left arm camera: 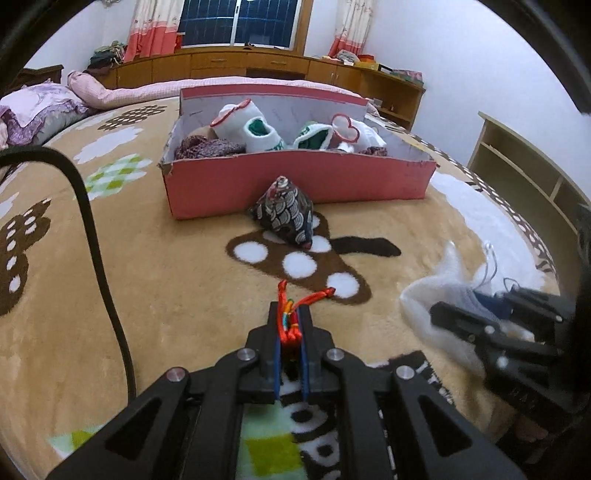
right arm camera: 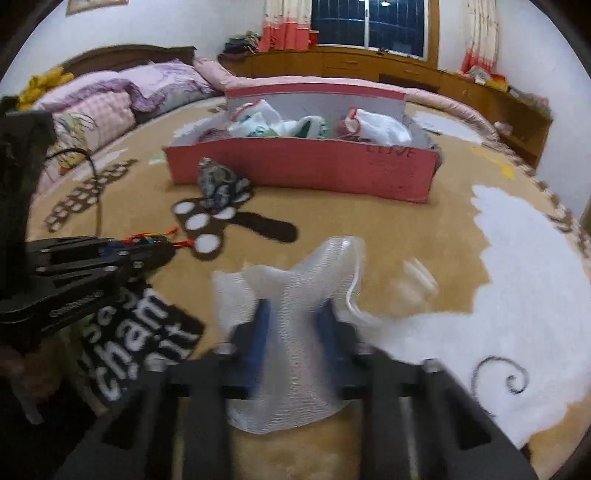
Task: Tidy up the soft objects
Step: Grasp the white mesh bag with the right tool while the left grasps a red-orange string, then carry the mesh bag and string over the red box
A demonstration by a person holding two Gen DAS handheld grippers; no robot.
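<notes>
Nearest to us, the left gripper (left arm camera: 290,325) is clamped tight on a red braided cord (left arm camera: 290,321), whose tasselled ends trail forward onto the blanket (left arm camera: 184,258). The tan, fluffy blanket covers the bed and carries brown shapes with white dots.

To the right, the right gripper (right arm camera: 293,314) has its blue pads (right arm camera: 262,325) pressed against either side of a white mesh cloth (right arm camera: 295,295). The cloth bunches up between the pads and spreads out over the blanket in front of and beneath them. This view is blurred, so we cannot make out the fine detail of the cloth.

Farther on, a small dark patterned pouch (left arm camera: 286,210), shaped like a pyramid, sits on the blanket just in front of the box (left arm camera: 295,181), touching or nearly touching its front wall.

The box is pink cardboard, long and open at the top. Inside we see white knitted slippers with green lining (left arm camera: 255,131), a white piece with a red heart outline (left arm camera: 347,129), and a dark purple knit (left arm camera: 207,146) at the left end.

Beyond the box lie pink bedding and pillows (right arm camera: 147,88), then wooden cabinets (left arm camera: 258,66) under a dark window (left arm camera: 240,22) with striped curtains.
</notes>
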